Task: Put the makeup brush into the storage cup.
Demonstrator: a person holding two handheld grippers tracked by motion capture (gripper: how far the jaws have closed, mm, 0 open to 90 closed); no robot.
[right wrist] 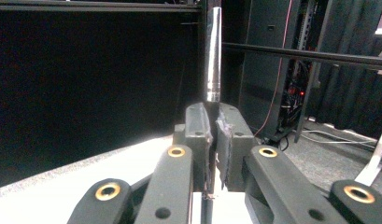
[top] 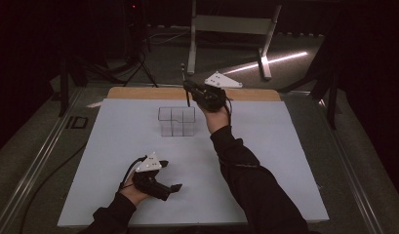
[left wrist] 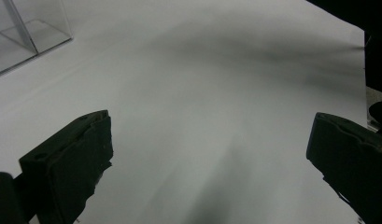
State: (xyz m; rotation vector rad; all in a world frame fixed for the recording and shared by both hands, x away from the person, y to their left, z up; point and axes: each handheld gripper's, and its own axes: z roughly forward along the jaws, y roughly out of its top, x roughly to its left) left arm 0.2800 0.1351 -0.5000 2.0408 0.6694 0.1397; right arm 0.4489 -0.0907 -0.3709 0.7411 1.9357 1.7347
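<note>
The right hand-held gripper (top: 189, 90) hangs over the far part of the surface (top: 265, 161), just right of and beyond a clear box, with its jaws clamped together on one thin metal rod (right wrist: 214, 51). In the right gripper view the rod stands upright between the two black pads: a smooth, silvery, round shaft that rises well above the jaw tips, with a darker, thinner length below them. In the high view the rod (top: 185, 87) shows as a slim dark stick running up and down through the gripper's front.

The left hand-held gripper (top: 173, 187) rests low at the near left of the surface, its jaws wide apart with nothing between them; the left gripper view shows its two black pads (left wrist: 81, 158) far from each other over the bare white sheet.

There are two hand-held grippers, one rod and one clear box (top: 176, 122). The box stands at the middle of the surface toward the far side, see-through, and split by inner walls into compartments; how many I cannot tell. A corner of it (left wrist: 20, 37) shows at the top left of the left gripper view.
</note>
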